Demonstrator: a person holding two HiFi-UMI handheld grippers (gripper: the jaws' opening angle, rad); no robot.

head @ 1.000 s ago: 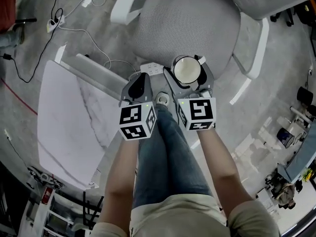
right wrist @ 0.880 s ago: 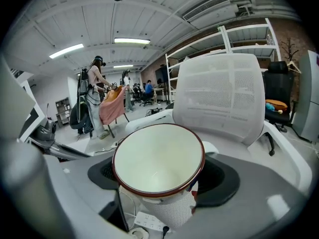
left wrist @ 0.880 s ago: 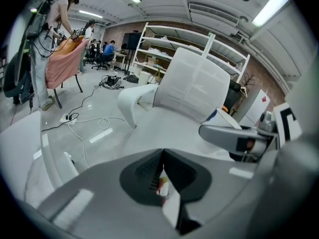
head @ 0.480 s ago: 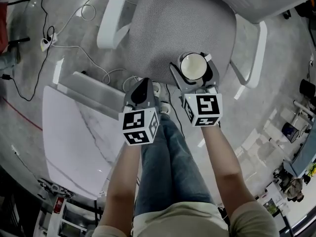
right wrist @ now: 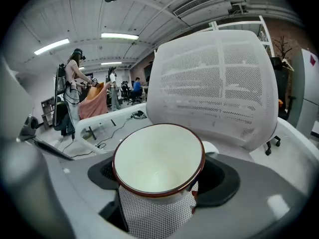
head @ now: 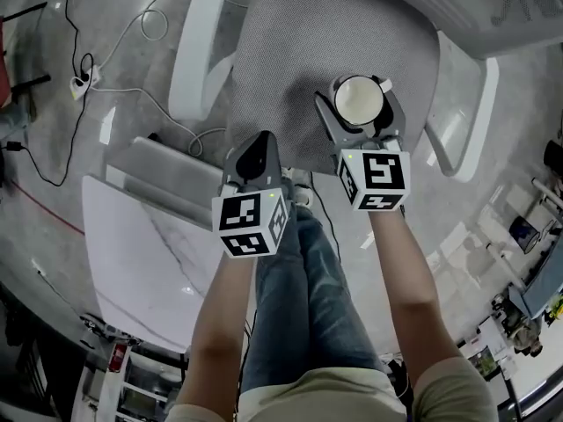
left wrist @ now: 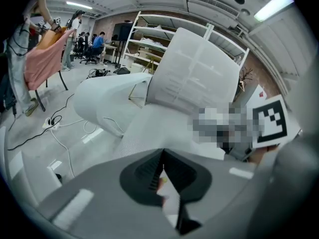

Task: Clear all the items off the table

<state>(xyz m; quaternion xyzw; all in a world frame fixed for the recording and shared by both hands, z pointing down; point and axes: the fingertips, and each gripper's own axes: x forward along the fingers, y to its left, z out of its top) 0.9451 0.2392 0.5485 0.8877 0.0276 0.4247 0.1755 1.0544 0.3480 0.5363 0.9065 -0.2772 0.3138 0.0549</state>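
I see the cup (right wrist: pixel 158 158) as a cream enamel mug with a thin dark-red rim, mouth up and facing the camera in the right gripper view. Its inside shows only bare glaze. It sits right of centre in the upper part of the head view, above the grey mesh seat of an office chair (head: pixel 290 55). The right gripper (head: pixel 360 111) is clamped on it, one jaw on each side of the cup's wall. My left gripper (head: pixel 256 148) is at centre frame, just left of the right one. Its jaws are pressed together on nothing and tilted down toward the seat's front edge. Both forearms reach up from the bottom of the frame, with legs in blue jeans between them. The white, marble-veined table (head: pixel 145 244) lies at the lower left, well apart from the cup.
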